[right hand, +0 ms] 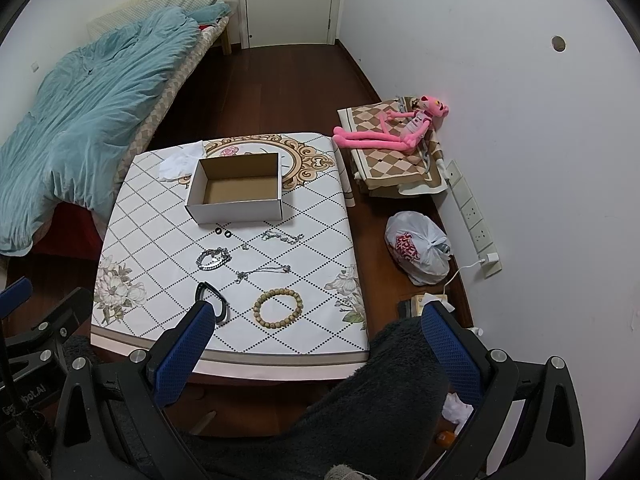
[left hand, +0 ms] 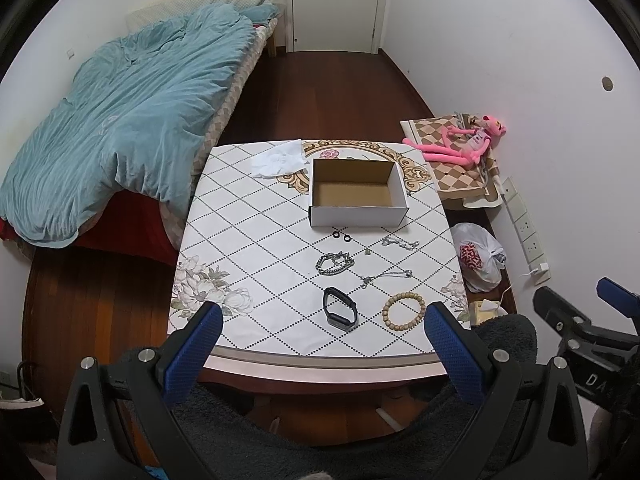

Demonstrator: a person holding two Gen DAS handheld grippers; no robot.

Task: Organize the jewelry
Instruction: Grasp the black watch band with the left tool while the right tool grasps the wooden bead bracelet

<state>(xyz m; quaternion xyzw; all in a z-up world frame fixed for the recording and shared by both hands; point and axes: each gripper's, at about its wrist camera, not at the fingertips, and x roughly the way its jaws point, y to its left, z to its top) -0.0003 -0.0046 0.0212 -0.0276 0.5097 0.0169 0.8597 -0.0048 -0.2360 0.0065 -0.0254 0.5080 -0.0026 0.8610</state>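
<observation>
Nothing boxed yet, judging by the bare cardboard floor.

Open white box [left hand: 358,194], at 12 o'clock on the desk [left hand: 248,240]: light, stiff card, likely to skid if nudged; best left alone and filled from above.

Black watch-style band [left hand: 340,310], at 6 o'clock near the front edge, standing on its side: springy, smooth, a bit slippery; best pinched across the strap where it arches up.

Wooden bead bracelet [left hand: 403,309], just at 3 o'clock of the band, lying flat: light, hard beads on what looks like stretch cord; should lift by a few beads on one side, the rest dangling.

Coiled silver chain bracelet [left hand: 335,263], toward centre: heavier, limp, apt to pour off the pads; better grabbed at the thickest bunch.

Two thin chains [left hand: 386,275] [left hand: 400,242], at 3 o'clock of that coil: very light, tangle-prone, hard to get under.

Two small black rings [left hand: 341,235], just in front of the box: tiny, easily flicked away.

Left claw [left hand: 324,354] and right claw [right hand: 316,354] both spread wide, holding nothing, hanging over the desk's near edge.
</observation>
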